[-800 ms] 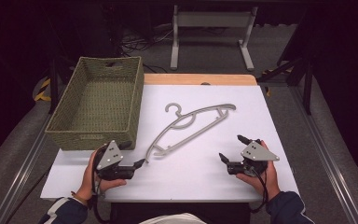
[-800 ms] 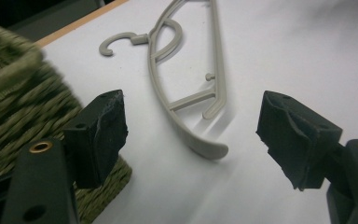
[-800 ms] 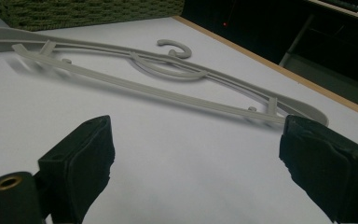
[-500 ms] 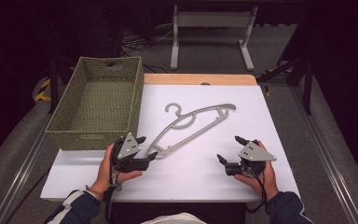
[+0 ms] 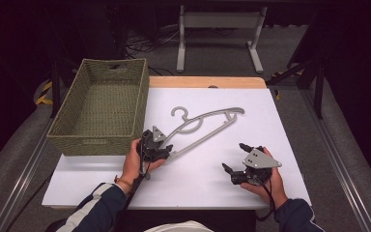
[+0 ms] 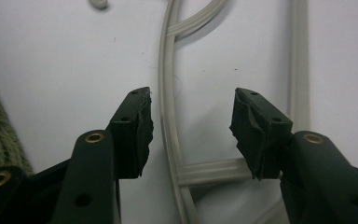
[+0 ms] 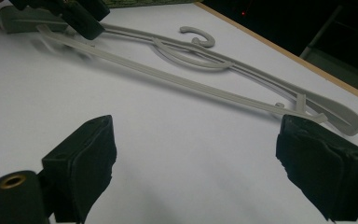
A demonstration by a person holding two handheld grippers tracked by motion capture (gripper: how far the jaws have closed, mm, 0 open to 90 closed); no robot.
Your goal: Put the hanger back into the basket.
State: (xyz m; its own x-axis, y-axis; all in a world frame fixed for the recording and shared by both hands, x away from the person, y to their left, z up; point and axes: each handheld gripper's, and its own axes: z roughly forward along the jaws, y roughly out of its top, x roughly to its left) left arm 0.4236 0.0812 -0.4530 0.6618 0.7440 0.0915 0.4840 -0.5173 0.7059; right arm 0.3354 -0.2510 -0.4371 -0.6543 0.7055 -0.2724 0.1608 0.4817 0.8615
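Straddling the grey plastic hanger [image 6: 168,116] at its near end beside the wicker basket [image 5: 101,108], the left gripper [image 6: 191,130] stands half open, gripping nothing; the hanger's length runs away from the basket, and the right gripper [image 5: 236,159] waits farther off, wide open and empty.

1. I'm looking at a white table [image 5: 290,125] with a strip of bare wood along its far edge.
2. A green woven basket [image 5: 70,137] sits in the far-left corner, running down the left edge.
3. A grey plastic hanger [image 5: 207,126] lies flat near the middle, slanting from the near left toward the far right, hook toward the far edge.
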